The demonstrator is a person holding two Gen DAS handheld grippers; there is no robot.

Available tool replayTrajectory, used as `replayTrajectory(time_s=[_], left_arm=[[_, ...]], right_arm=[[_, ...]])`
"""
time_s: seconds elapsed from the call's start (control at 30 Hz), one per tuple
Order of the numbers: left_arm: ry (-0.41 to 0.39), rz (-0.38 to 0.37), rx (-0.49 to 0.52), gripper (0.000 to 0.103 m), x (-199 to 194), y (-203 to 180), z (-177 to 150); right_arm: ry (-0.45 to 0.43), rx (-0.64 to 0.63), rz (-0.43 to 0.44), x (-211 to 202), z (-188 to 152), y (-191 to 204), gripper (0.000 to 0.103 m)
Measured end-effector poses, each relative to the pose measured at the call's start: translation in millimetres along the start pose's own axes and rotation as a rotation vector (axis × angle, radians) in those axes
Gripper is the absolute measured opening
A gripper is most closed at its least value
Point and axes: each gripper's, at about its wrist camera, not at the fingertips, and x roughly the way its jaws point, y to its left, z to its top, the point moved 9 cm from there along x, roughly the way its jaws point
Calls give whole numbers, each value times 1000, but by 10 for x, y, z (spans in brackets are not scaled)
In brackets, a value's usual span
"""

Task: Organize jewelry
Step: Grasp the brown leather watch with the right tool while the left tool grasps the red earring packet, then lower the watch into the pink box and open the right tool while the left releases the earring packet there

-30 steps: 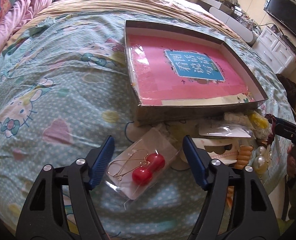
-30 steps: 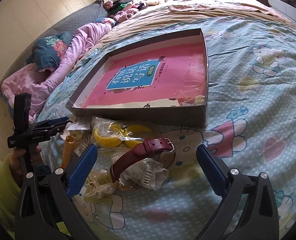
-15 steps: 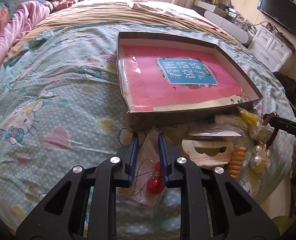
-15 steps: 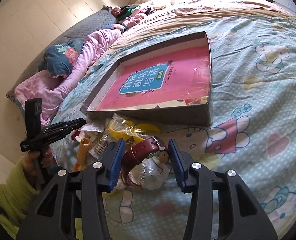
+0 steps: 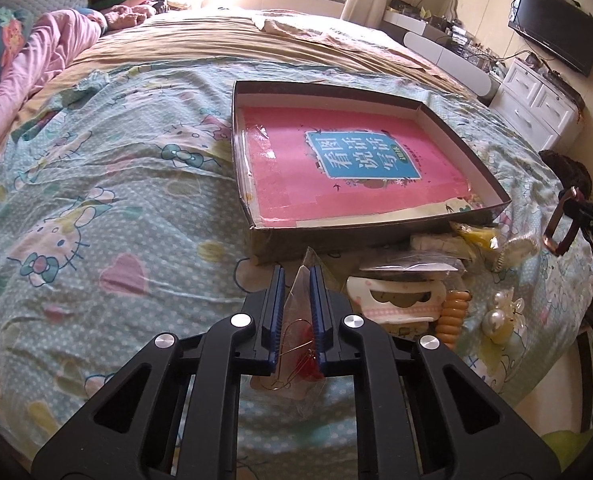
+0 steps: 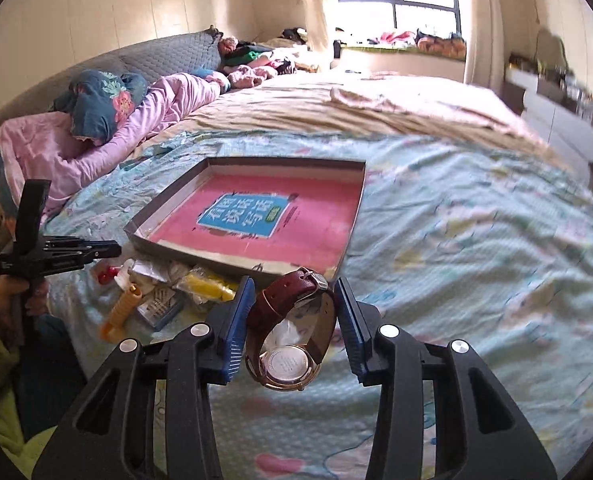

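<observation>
My left gripper [image 5: 296, 276] is shut on a clear packet of red bead earrings [image 5: 301, 344] and holds it above the bedspread. My right gripper [image 6: 292, 292] is shut on a brown leather watch [image 6: 292, 328], lifted off the bed; the watch also shows at the right edge of the left wrist view [image 5: 561, 224]. A shallow cardboard box [image 5: 376, 236] with a pink book cover inside lies just beyond both grippers. Loose jewelry lies in front of the box: a white hair clip [image 5: 396, 300], an orange coil [image 5: 452, 312] and pearl pieces [image 5: 500, 320].
Yellow items [image 6: 208, 286] and small packets lie by the box's near wall. The bed edge drops off close behind the pile. A pink duvet and pillows [image 6: 96, 128] sit at the head of the bed. A white dresser [image 5: 536, 108] stands beyond the bed.
Both grippers have closed on their items and lifted them: the left raised the earring packet, the right raised the watch off the bed. Both views now sit higher.
</observation>
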Motion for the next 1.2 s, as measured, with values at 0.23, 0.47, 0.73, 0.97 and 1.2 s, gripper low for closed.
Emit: replayTrajectory(time_s=[0.23, 0.47, 0.73, 0.97, 1.2], left_arm=[[-33, -3, -12, 5, -174, -11, 38], [-82, 1, -28, 5, -365, -10, 189], [-145, -1, -49, 5, -459, -19, 562], [-157, -38, -73, 5, -303, -69, 834], [-140, -82, -104, 5, -40, -134, 972]], right_arm=[[-61, -11, -11, -144, 166, -18, 40], [-83, -2, 34, -135, 267, 90, 40], [-109, -10, 91, 38, 516, 259, 40], [-105, -3, 101, 320, 674, 260, 40], [-73, 24, 52, 610, 689, 117, 40]])
